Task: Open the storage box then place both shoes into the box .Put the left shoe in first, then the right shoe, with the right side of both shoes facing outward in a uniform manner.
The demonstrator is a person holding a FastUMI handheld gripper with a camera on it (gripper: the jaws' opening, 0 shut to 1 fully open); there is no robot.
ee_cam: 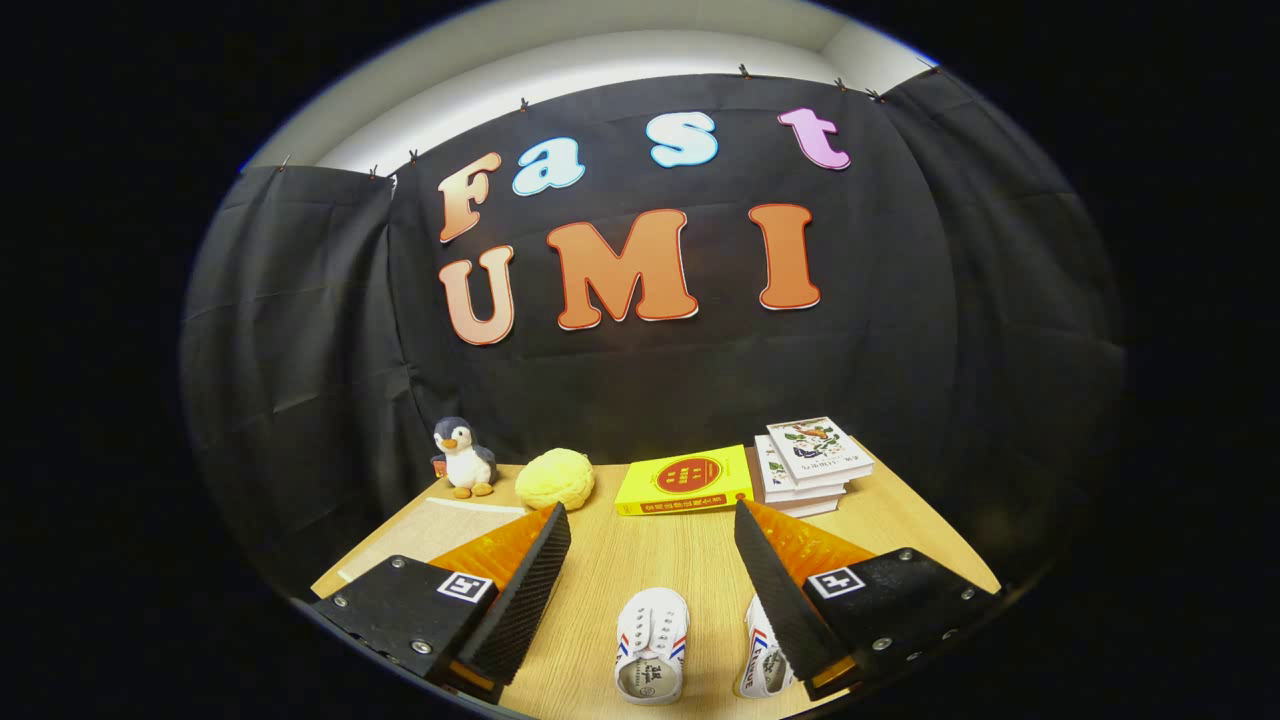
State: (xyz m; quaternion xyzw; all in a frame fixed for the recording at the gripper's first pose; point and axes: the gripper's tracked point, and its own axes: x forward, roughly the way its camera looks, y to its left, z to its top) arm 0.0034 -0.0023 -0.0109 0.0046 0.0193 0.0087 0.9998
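Nothing looked done yet — the gripper (650, 560) hung with fingers spread wide, grasping nothing. One white canvas lace-up shoe (652, 645) lay between them on the light wooden table (640, 550); its twin (765, 662) sat just beside it, under one finger.

Light wooden table (660, 560), black cloth wall (640, 390) behind; white ceiling (600, 50) — brightly lit

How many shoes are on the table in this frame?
2. One white shoe lies between the open claw's fingers; the other shoe lies beside it, partly hidden behind one finger. No others visible.
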